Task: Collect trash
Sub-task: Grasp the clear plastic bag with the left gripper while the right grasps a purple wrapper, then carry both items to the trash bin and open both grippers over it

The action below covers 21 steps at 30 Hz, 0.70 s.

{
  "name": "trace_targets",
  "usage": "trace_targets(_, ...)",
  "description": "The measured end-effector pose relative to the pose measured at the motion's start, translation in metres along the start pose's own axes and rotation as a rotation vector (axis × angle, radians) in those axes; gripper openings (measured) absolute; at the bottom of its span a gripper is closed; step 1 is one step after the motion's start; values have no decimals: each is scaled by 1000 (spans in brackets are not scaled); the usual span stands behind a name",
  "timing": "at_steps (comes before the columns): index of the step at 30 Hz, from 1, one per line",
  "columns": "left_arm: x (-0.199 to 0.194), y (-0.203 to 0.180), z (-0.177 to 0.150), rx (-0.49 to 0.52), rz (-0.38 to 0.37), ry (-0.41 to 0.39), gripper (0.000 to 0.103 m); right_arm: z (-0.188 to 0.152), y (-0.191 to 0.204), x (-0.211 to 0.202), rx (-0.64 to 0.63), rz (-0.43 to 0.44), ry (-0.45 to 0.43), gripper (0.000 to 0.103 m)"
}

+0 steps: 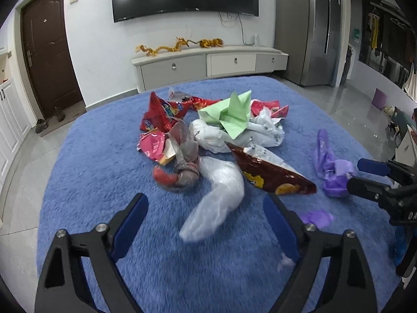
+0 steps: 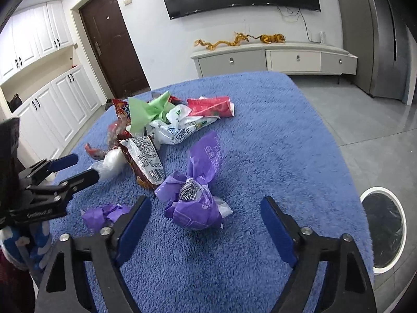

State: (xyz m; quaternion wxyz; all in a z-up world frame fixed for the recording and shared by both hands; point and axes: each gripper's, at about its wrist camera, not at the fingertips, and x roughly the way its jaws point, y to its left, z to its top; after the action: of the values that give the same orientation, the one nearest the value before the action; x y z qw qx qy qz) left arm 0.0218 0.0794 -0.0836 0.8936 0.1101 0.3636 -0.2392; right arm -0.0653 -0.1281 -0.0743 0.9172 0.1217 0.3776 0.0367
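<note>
both my claws are wide open and hold nothing. my left claw hangs over the blue rug, low in the centre of the left view, and the clear bag lies just in front of it, one end reaching between the fingers without touching them. my right claw is low in the centre of the right view, with the purple wrapper just ahead of the fingertips.

the rest of the trash is a loose pile in the middle of the left view: a dark chip bag beside the clear bag, a green paper on top at the back, a white bag under it, and red wrappers at the left. a small purple scrap lies at the lower left of the right view. the bin is at the right edge of that view, on the floor beside the rug.

i think all of this is very light, soft and crinkly. the film will be slippery and will collapse when i close on it, so i would take the clear bag at its thick bunched middle, and the purple wrapper at its crumpled knot, not at a flat edge. the deep rug pile may catch my fingertips if i go too low.
</note>
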Motion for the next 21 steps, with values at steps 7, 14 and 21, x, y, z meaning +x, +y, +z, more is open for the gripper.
trace_targets(7,27,-2,-4,-5,-38,83,35,-1,-9,11,19,64,36,52)
trace_targets(14,-2,-2,-13,10,-55,47,21,-3,-6,2,6,75,11,49)
trace_targets(21,-45,-7,-13,11,-49,-11,21,-7,-4,-21,24,106,-40,48)
